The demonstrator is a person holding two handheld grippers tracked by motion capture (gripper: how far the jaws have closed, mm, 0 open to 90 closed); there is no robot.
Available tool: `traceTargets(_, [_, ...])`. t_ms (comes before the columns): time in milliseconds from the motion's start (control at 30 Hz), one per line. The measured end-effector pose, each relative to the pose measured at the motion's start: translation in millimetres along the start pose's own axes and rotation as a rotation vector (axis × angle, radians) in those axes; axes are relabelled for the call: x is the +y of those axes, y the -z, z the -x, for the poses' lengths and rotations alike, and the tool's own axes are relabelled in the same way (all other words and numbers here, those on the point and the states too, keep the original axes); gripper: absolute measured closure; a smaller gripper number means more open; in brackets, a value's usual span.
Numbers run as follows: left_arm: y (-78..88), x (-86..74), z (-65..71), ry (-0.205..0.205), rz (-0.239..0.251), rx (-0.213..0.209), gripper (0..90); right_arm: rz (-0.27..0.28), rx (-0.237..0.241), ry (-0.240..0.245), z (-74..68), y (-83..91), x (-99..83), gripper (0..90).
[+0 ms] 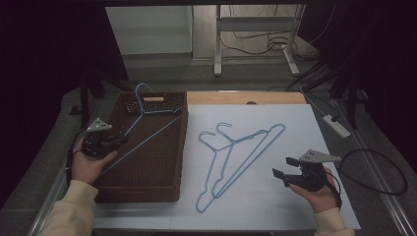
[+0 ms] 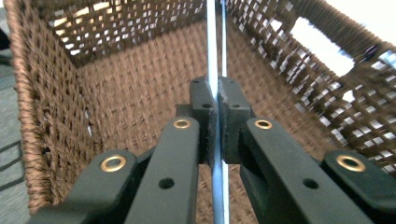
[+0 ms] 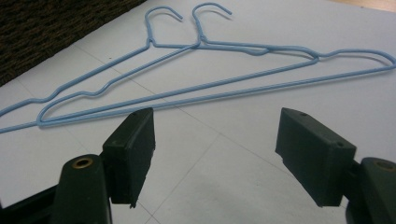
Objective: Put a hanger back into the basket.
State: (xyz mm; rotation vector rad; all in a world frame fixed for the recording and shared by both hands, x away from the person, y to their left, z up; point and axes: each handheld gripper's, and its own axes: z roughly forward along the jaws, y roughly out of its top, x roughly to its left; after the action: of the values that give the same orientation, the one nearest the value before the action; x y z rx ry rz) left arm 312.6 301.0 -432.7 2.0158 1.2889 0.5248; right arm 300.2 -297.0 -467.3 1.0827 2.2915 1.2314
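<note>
Between the pressed-together jaws of the left claw (image 2: pixel 217 112) runs the wire of a blue hanger (image 1: pixel 147 129), pinched at its long bar. That bar slants over the basket (image 1: pixel 179 147), hook at the far wall, the claw at the near-left rim; lowering it probably comes next. Thin, light-blue wire, one bent triangle. On the white tabletop (image 1: pixel 295 123), two more hangers (image 1: pixel 236 157) lie crossed, just ahead of the spread, empty right claw (image 3: pixel 215 154).

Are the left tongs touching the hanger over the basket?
Touching. The left gripper view shows the left tongs shut on the hanger wire, both pads pressed against it, above the basket.
</note>
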Motion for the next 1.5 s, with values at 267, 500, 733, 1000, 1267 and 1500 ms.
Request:
traceTargets(267, [-10.1,0.8,-6.5,-0.007,-0.090,0.044,86.9,-0.011,0.003,0.002,-0.2,-1.5,-0.4,28.6])
traceTargets(500, [-18.5,-0.1,-11.3,0.034,-0.165,0.094,86.2,-0.022,-0.004,-0.003,0.8,-2.5,-1.1,28.6])
traceTargets(733, [-24.1,0.8,-13.1,0.050,-0.219,0.106,84.5,-0.009,-0.015,-0.019,2.9,-0.4,-1.4,28.8])
traceTargets(1000, [-41.3,1.5,-14.9,0.053,-0.367,0.133,81.0,-0.014,-0.010,-0.012,1.6,-1.5,-1.2,28.7])
traceTargets(1267, [-36.9,1.7,-15.8,0.052,-0.279,0.137,60.1,-0.013,-0.006,-0.016,1.9,-0.8,-1.3,28.7])
traceTargets(1500, [-7.4,4.9,-2.6,0.016,-0.107,0.043,43.2,-0.016,-0.005,-0.015,1.6,-0.9,-1.1,28.8])
